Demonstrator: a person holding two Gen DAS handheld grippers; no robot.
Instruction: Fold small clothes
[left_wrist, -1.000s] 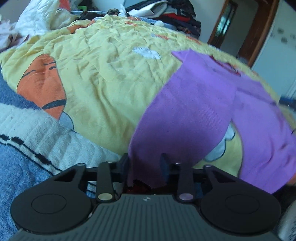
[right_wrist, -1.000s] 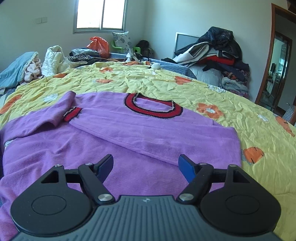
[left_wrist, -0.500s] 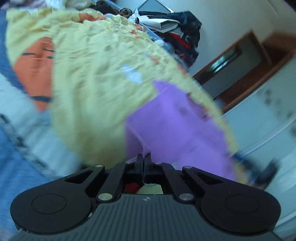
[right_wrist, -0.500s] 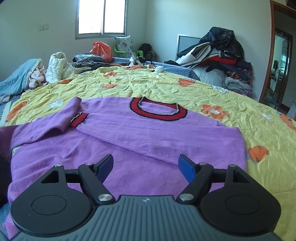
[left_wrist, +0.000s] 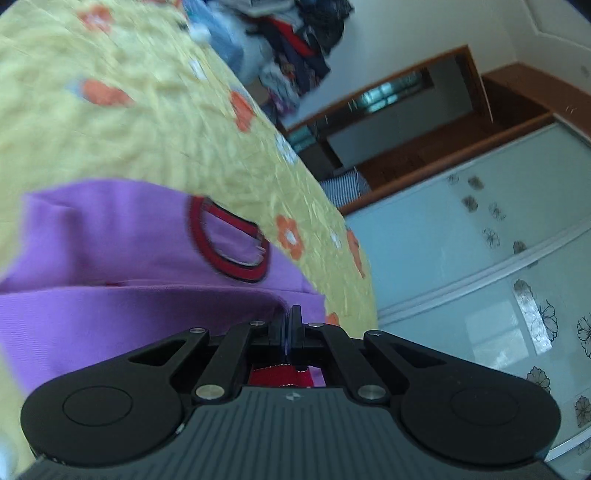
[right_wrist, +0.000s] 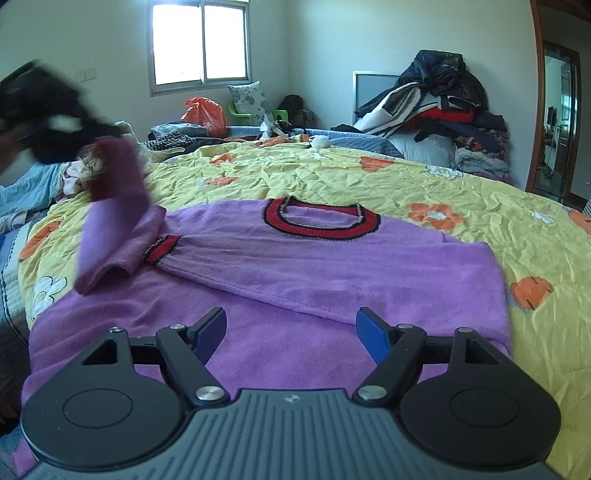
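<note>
Since the earlier frame, left gripper has clamped down on the sweater's left sleeve and lifted it off the bedspread; before that its jaws were apart around the cloth at the near-left edge of the bed. Right gripper hasn't shifted.

Left jaws are fully closed on the sleeve's red cuff; red fabric shows just behind the pads in the left wrist view. From the right wrist view the sleeve hangs up in the air over the left side of the sweater, blurred, with the left gripper a dark smear above it.

Purple sweater lies flat on the yellow flowered bedspread, near the bed's front edge, red-and-black collar toward the far side. Right sleeve is folded across the chest, its red cuff close to the base of the raised sleeve.

Right jaws stand wide apart, nothing between them, hovering over the sweater's hem end; pads don't look to be touching the cloth.

Clothes pile sits at the far right corner of the bed.
</note>
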